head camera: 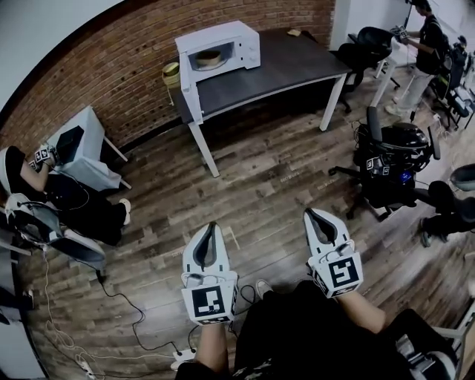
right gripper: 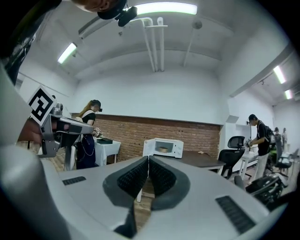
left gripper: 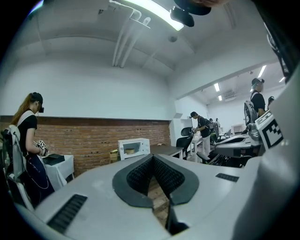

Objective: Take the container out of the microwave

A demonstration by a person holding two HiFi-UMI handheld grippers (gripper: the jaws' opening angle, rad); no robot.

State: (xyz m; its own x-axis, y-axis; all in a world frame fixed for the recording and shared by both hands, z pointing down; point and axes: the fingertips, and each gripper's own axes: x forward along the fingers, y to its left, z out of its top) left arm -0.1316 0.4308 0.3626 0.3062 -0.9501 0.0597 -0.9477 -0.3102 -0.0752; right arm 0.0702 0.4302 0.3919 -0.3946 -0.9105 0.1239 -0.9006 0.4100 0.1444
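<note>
Left claw (head camera: 213, 225) and right claw (head camera: 309, 214) pinched closed, empty: square up to open microwave (head camera: 239, 46), spread before reaching container (head camera: 208, 57).

A dark-topped table (head camera: 297, 67) with white legs stands on the wooden floor (head camera: 267, 185). On its left end sits a white microwave (head camera: 223, 46); a small tan object (head camera: 295, 33) lies near the far edge.

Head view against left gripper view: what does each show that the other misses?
Only the head view: the white power strip and its cables on the wooden floor. Only the left gripper view: the ceiling light strip. Both: the left claw, shut and empty, and the white microwave with the container inside.
</note>
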